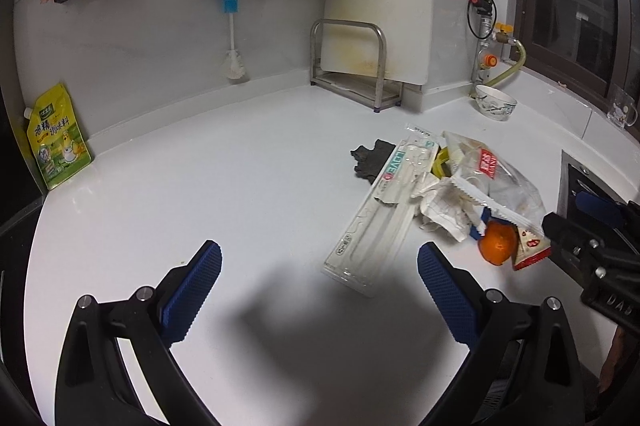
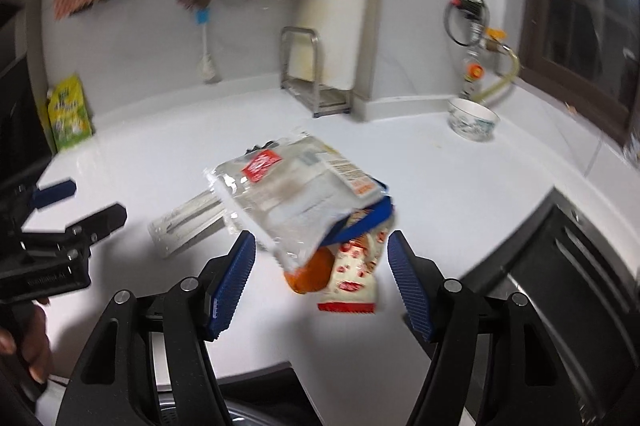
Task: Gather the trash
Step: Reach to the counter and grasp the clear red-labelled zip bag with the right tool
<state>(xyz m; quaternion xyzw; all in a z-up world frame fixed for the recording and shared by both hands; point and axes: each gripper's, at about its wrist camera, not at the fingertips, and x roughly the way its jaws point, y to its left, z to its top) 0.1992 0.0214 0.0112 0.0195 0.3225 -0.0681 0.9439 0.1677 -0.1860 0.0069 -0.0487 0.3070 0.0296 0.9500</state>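
Note:
A heap of trash lies on the white counter (image 1: 240, 186): a long clear toothbrush package (image 1: 372, 222), a clear plastic bag with a red label (image 1: 492, 170), crumpled paper (image 1: 444, 206), a black scrap (image 1: 370, 158), an orange (image 1: 498, 242) and a red-and-white wrapper (image 1: 532, 250). My left gripper (image 1: 320, 278) is open and empty, low over the counter left of the heap. My right gripper (image 2: 322, 274) is open, its pads on either side of the orange (image 2: 310, 272) and the wrapper (image 2: 356, 274), with the clear bag (image 2: 288, 194) just ahead. The right wrist view is blurred.
A yellow seasoning pouch (image 1: 56, 138) leans on the back wall at left. A steel rack (image 1: 352, 66) and a patterned bowl (image 1: 496, 102) stand at the back. A stove edge (image 1: 576, 182) is at right. Cloths and a brush (image 1: 232, 38) hang on the wall.

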